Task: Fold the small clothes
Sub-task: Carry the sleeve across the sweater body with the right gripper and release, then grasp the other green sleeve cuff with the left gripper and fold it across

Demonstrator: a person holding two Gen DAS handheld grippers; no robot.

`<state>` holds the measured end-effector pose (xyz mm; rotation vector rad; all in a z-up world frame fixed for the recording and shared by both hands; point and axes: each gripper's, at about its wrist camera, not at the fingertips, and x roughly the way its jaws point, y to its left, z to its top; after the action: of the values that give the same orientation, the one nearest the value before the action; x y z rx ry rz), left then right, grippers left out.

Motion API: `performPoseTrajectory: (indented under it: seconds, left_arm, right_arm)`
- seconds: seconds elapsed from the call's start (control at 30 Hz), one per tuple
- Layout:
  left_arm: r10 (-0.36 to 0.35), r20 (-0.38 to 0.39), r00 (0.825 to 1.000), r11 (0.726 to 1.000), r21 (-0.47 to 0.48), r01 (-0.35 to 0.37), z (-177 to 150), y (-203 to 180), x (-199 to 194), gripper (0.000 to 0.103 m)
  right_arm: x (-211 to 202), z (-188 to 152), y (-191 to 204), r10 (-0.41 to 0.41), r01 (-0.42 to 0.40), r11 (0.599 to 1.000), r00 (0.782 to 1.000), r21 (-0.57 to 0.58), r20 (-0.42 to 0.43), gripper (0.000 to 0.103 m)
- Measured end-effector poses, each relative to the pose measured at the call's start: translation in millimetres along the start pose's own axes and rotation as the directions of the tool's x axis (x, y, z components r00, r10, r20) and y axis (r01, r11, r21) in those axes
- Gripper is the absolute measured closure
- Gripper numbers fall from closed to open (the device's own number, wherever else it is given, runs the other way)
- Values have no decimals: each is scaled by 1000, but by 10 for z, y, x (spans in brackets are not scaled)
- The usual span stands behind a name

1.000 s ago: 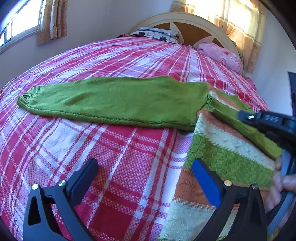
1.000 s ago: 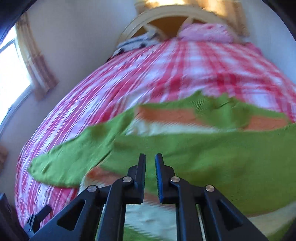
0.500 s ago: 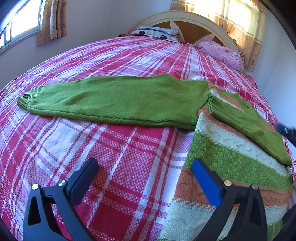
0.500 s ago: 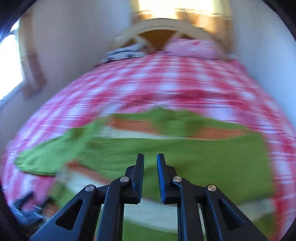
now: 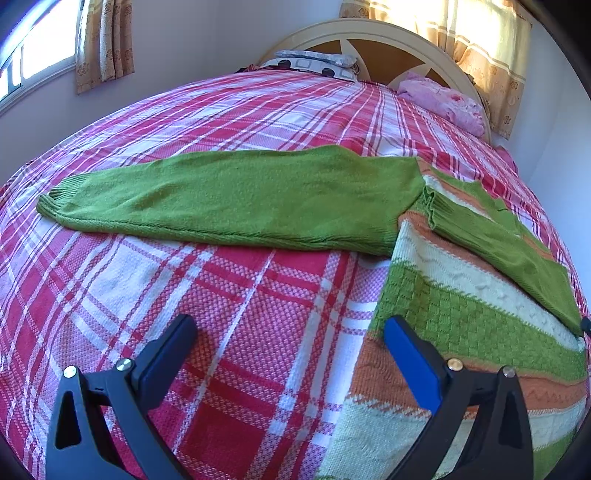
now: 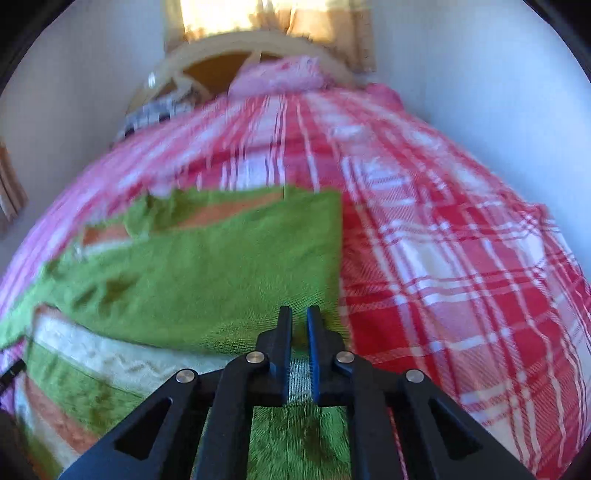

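Left gripper [image 5: 288, 345] jaws wide apart, holding nothing, over plaid bedspread [image 5: 229, 332]. Right gripper [image 6: 299, 325] jaws nearly closed, nothing visibly clamped. Striped sweater [image 5: 461, 325] at 3 o'clock, green sleeve [image 5: 236, 199] laid toward 10. Pink pillow [image 5: 443, 101] at headboard [image 5: 369, 37], 1 o'clock

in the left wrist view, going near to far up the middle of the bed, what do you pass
left gripper → plaid bedspread → green sleeve → more bedspread → patterned pillow → headboard
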<state>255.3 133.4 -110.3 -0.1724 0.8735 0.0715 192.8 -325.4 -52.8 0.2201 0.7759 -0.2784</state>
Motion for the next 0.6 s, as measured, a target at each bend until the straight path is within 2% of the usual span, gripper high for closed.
performPoseTrajectory:
  seconds: [0.07, 0.17, 0.33, 0.37, 0.43, 0.5, 0.6]
  left_arm:
    - [2, -1, 1000, 1000, 1, -2, 3, -3, 5, 0]
    - [10, -2, 1000, 1000, 5, -10, 0, -3, 4, 0]
    - [6, -1, 1000, 1000, 3, -6, 0, -2, 6, 0]
    - [5, -1, 1000, 1000, 3, -5, 1, -1, 6, 0]
    - [5, -1, 1000, 1000, 2, -5, -1, -3, 3, 0]
    - [6, -1, 1000, 1000, 3, -6, -2, -4, 3, 0]
    - [6, -1, 1000, 1000, 3, -6, -2, -4, 3, 0]
  right_arm:
    - [-184, -30, -52, 24, -24, 1000, 999, 2, 22, 94]
    - [-279, -123, -119, 42, -42, 999, 999, -7, -12, 94]
    - [-23, -220, -50, 82, -84, 996, 992, -18, -100, 94]
    - [2, -213, -55, 77, -79, 997, 993, -15, -90, 94]
    - [69, -111, -146, 19, -19, 1000, 998, 9, -59, 97]
    - [152, -94, -283, 49, -42, 996, 994, 80, -94, 100]
    - [152, -145, -305, 36, -29, 997, 995, 72, -97, 103]
